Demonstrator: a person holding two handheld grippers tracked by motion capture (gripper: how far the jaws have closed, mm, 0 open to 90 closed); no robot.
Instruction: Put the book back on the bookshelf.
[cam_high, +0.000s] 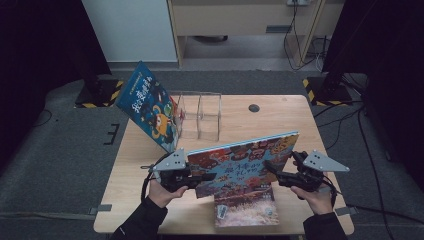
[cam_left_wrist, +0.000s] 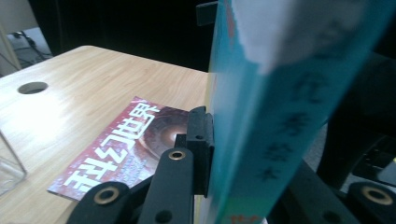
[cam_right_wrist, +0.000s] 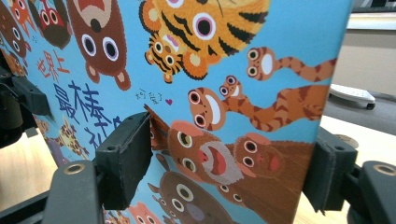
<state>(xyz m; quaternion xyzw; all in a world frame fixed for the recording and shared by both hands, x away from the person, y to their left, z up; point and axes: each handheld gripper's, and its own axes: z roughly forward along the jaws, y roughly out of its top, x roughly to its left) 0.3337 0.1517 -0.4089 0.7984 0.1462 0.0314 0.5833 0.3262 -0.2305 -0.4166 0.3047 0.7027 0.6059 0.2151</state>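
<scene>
Above the near half of the wooden table (cam_high: 280, 107), a blue picture book (cam_high: 242, 162) with cartoon animals is held up off the surface, tilted, between both grippers. At its left edge the left gripper (cam_high: 202, 177) has its jaws clamped on the spine. At its right edge the right gripper (cam_high: 274, 168) reaches onto the cover, its jaws standing apart either side of the book's corner in the right gripper view. Beneath the held book a reddish book (cam_high: 246, 208) lies flat at the near edge. Farther off, another blue book (cam_high: 147, 106) leans against a clear plastic organizer (cam_high: 200, 115).
</scene>
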